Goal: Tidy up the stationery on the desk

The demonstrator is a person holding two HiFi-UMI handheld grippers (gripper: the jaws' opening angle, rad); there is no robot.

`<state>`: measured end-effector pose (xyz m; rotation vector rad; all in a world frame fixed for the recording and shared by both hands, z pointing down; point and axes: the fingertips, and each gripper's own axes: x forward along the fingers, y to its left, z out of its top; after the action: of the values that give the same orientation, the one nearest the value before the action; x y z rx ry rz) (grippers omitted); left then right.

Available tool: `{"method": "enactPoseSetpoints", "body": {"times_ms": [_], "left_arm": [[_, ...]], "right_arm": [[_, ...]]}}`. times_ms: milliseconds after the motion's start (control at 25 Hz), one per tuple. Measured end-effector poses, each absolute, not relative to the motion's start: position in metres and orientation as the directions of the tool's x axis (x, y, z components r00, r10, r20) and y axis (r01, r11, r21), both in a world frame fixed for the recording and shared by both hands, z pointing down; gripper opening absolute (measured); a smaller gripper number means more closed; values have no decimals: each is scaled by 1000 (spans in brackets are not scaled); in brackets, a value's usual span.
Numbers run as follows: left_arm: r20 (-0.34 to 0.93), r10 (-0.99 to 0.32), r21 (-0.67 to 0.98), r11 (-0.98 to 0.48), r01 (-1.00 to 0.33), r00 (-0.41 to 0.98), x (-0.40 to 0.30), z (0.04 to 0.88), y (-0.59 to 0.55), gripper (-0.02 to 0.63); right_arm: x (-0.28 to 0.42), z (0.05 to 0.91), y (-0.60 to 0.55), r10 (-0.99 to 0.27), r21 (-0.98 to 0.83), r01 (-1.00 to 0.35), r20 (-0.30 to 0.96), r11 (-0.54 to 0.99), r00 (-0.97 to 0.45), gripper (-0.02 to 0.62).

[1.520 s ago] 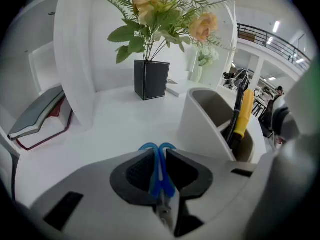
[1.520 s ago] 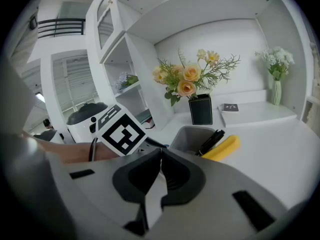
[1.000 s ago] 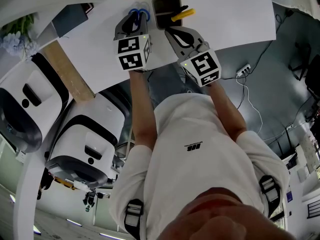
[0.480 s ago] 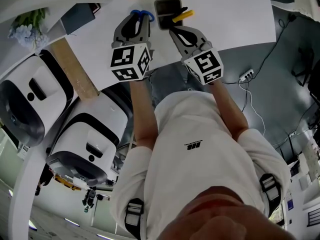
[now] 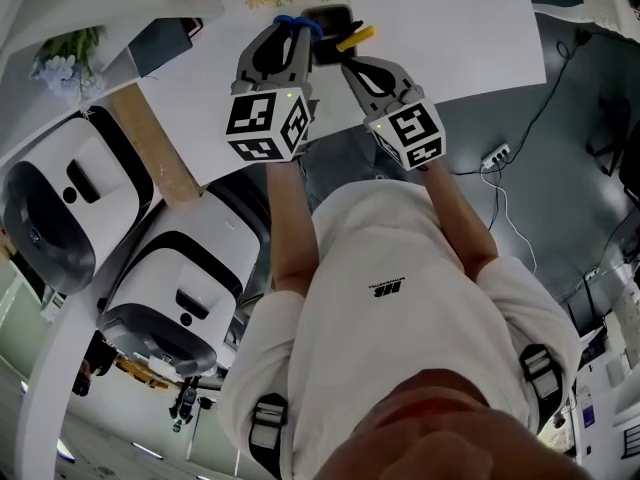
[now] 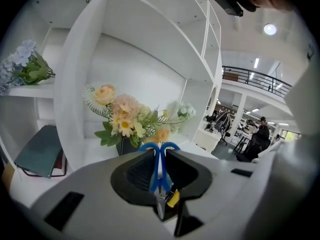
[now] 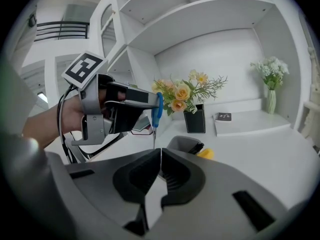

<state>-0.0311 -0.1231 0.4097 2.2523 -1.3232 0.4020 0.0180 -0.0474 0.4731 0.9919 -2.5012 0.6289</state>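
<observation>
We've got the left gripper (image 5: 283, 36) clamped tight on the blue-handled scissors (image 6: 159, 164); its jaws are pressed onto the handles, with the two loops poking out past the tips. In the right gripper view the scissors hang upright, loops at 12 o'clock and steel blades pointing to 6 o'clock, raised off the white desk (image 5: 450, 28).

The dark grey open-topped pen holder (image 7: 182, 144) stands just beside them, at about 4 o'clock from the blade tip; we can't tell whether the tip touches its rim. A yellow marker-like thing (image 7: 206, 154) leans out of the holder towards 3 o'clock.

The right gripper (image 7: 160, 159) has its jaws drawn together with only a sliver between the pads, and nothing held. In the head view it sits at 6 o'clock of the holder, near it.

At the back, at 11 o'clock of the left gripper, stands the bunch of peach and yellow flowers in a dark vase (image 6: 125, 119); a flat white notebook with a dark label (image 7: 235, 121) lies on the desk at 2 o'clock from the holder.
</observation>
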Motion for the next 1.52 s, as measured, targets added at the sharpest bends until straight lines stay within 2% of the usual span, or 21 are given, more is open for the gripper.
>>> {"method": "enactPoseSetpoints", "body": {"times_ms": [760, 1520], "left_arm": [[576, -701, 197, -381, -903, 421, -12, 473, -116, 0], [498, -763, 144, -396, -907, 412, -18, 429, -93, 0]], "right_arm": [[37, 473, -50, -523, -255, -692, 496, 675, -693, -2], [55, 426, -75, -545, -183, -668, 445, 721, -711, -5]]}}
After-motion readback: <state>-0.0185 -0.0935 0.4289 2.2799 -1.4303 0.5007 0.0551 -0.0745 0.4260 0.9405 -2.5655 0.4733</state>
